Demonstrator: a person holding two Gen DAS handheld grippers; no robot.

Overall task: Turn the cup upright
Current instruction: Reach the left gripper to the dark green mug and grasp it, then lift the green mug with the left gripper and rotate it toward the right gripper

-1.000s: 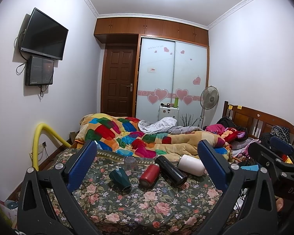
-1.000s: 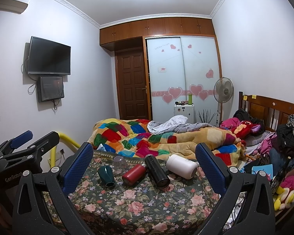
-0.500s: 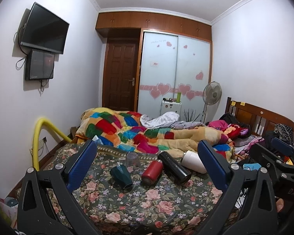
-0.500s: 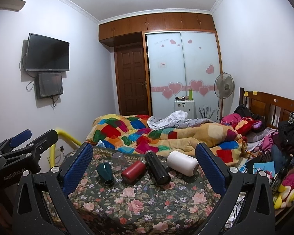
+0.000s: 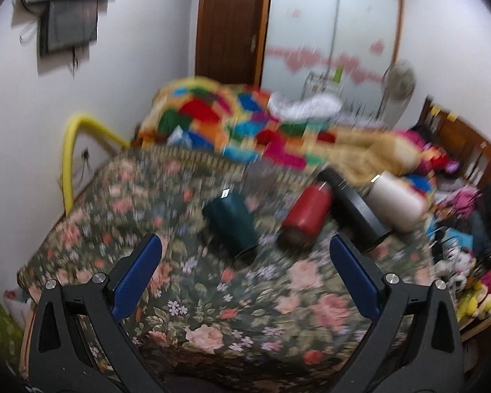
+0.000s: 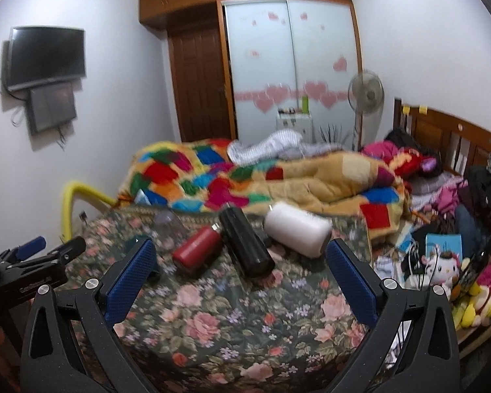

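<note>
Several cups lie on their sides on the floral cloth (image 5: 232,298): a dark green cup (image 5: 230,222), a red bottle (image 5: 306,214), a black cup (image 5: 356,209) and a white cup (image 5: 397,201). A clear glass (image 5: 262,177) stands behind them, blurred. My left gripper (image 5: 245,262) is open and empty just in front of the green cup. My right gripper (image 6: 240,262) is open and empty, with the red bottle (image 6: 198,249), black cup (image 6: 245,242) and white cup (image 6: 298,232) ahead of it. The green cup is mostly hidden behind its left finger (image 6: 131,275).
A patchwork quilt (image 6: 245,177) lies heaped behind the cloth. A yellow tube (image 5: 70,157) curves at the left wall. Clothes, toys and a blue box (image 6: 443,245) crowd the right side by the wooden headboard (image 6: 442,131). The left gripper (image 6: 23,265) shows at the right view's left edge.
Both grippers have moved forward and tipped down toward the cups, the left one fast enough to blur its view. The cups have not moved.
</note>
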